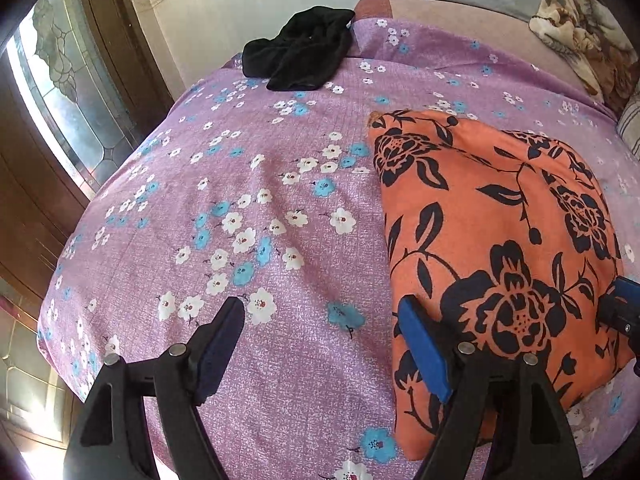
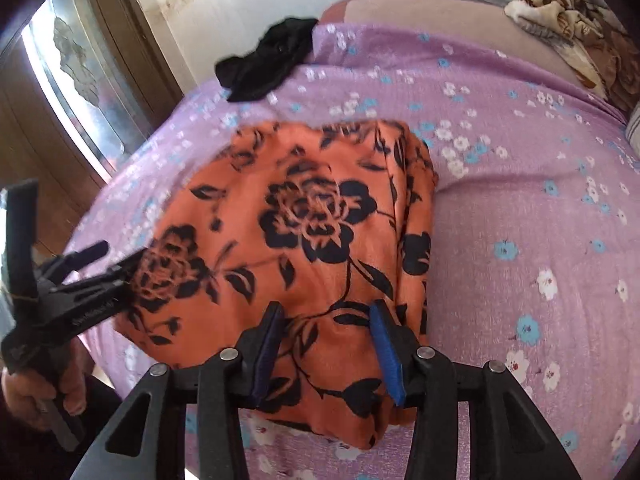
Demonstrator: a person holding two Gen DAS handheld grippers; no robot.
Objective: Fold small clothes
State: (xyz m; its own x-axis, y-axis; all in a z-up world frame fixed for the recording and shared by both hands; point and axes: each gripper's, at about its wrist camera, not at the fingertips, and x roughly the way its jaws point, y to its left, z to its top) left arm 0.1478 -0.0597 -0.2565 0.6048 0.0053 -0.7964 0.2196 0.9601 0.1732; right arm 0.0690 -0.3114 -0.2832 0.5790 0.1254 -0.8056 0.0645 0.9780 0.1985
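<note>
An orange garment with black flowers (image 1: 500, 216) lies folded into a rough rectangle on the purple floral bedsheet (image 1: 240, 208). My left gripper (image 1: 324, 320) hangs open over the sheet at the garment's left edge; its right finger overlaps the cloth and nothing is between the pads. My right gripper (image 2: 328, 320) stands open above the near end of the orange garment (image 2: 296, 216), which lies flat between its pads. In the right wrist view the left gripper (image 2: 116, 258) shows blurred at the garment's left side, held by a hand (image 2: 36, 392).
A crumpled black garment (image 1: 300, 52) lies at the bed's far edge by the wall. A brown patterned blanket (image 1: 580, 28) is bunched at the far right. A glass-panelled wooden door (image 1: 60, 92) stands to the left of the bed.
</note>
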